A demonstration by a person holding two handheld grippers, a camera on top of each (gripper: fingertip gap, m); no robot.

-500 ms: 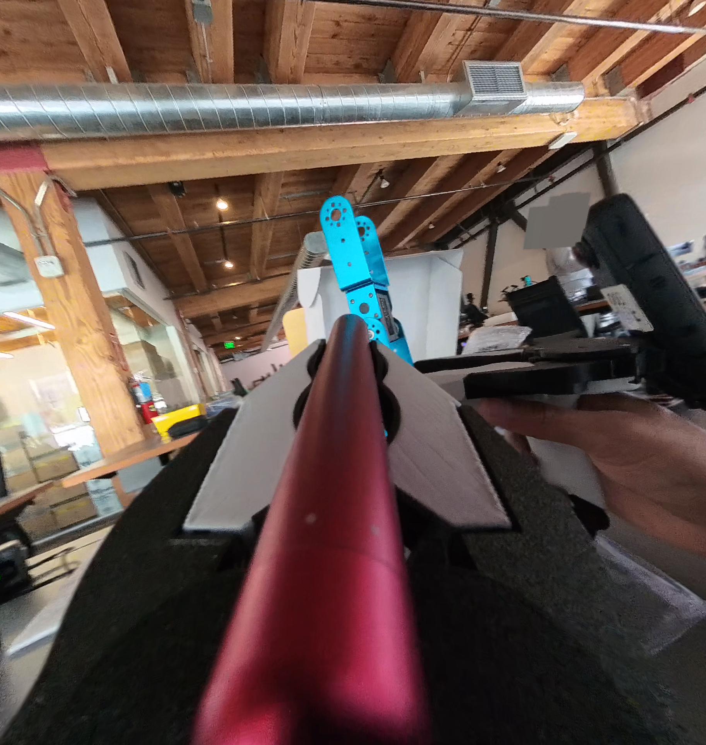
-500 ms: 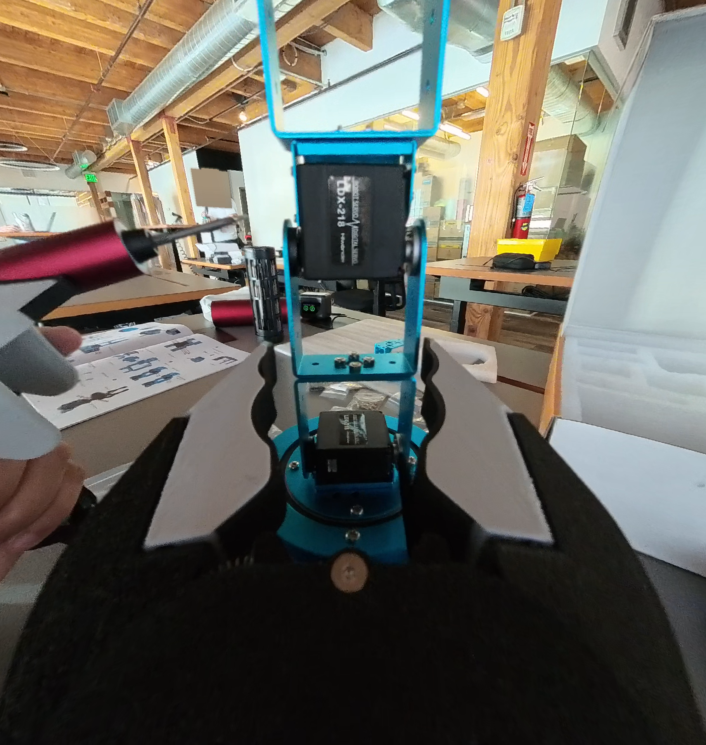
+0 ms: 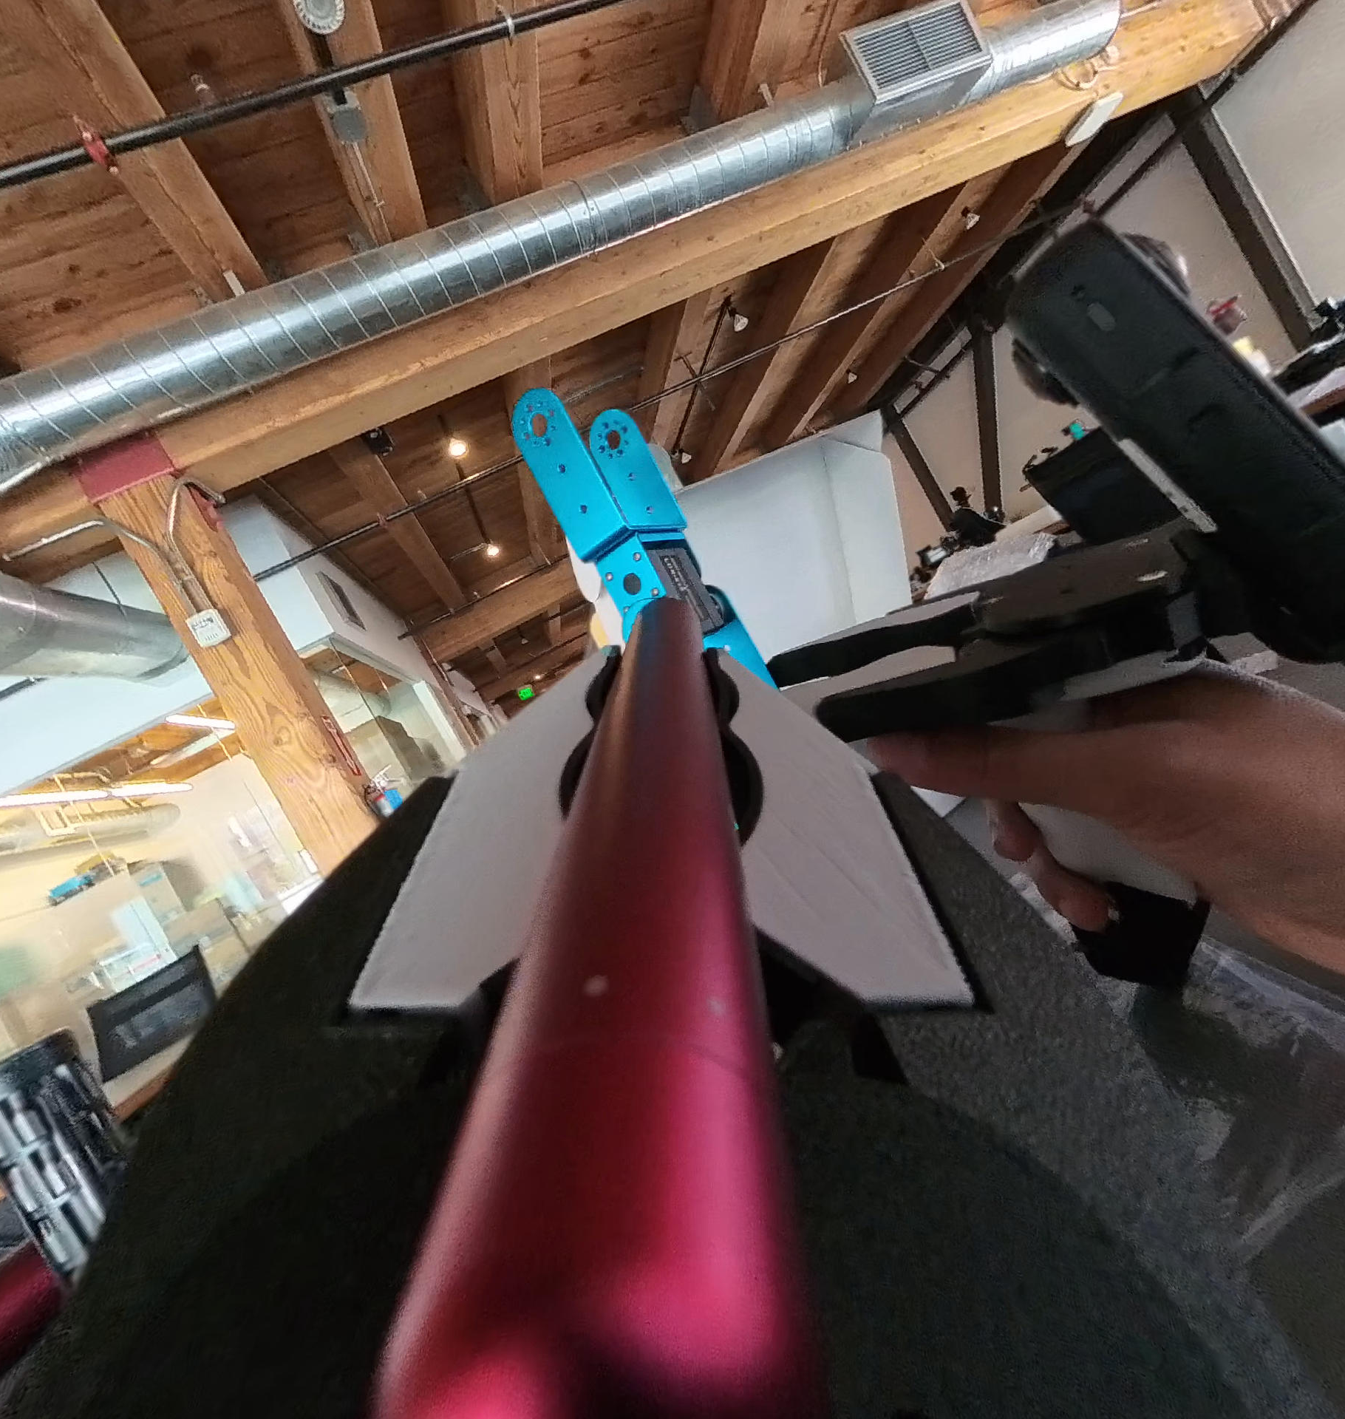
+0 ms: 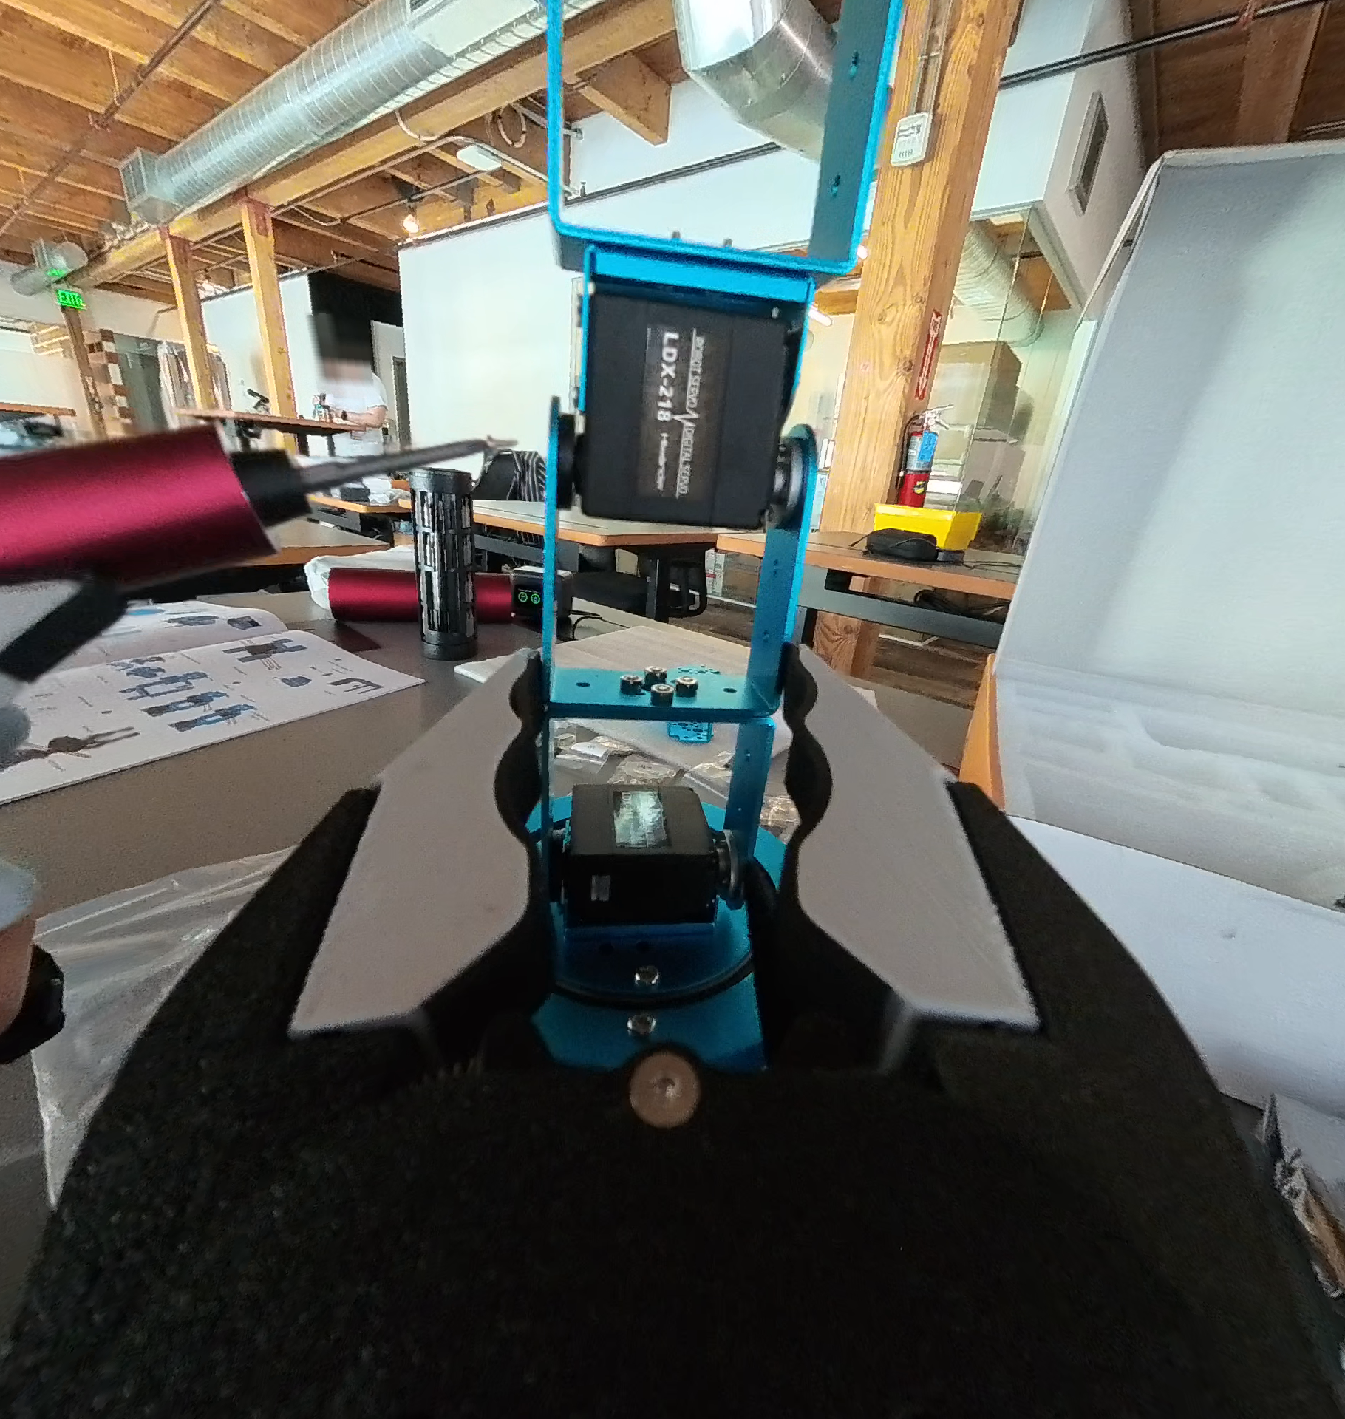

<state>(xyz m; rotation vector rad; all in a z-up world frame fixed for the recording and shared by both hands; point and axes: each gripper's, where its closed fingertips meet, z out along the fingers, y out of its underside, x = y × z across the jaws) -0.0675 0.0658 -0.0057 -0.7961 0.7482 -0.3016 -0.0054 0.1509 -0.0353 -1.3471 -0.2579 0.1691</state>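
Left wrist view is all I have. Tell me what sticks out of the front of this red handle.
Observer: A black collar and a thin dark shaft stick out of the red screwdriver; the right wrist view shows them from the side.
Operator: Give me where the tip is.
Observer: Level with the upper black servo, just left of the blue bracket. Contact is too blurred to judge.
Operator: Report what the right gripper grips.
Observer: The right gripper has its fingers closed on the bracket's lower section, above the round blue base.
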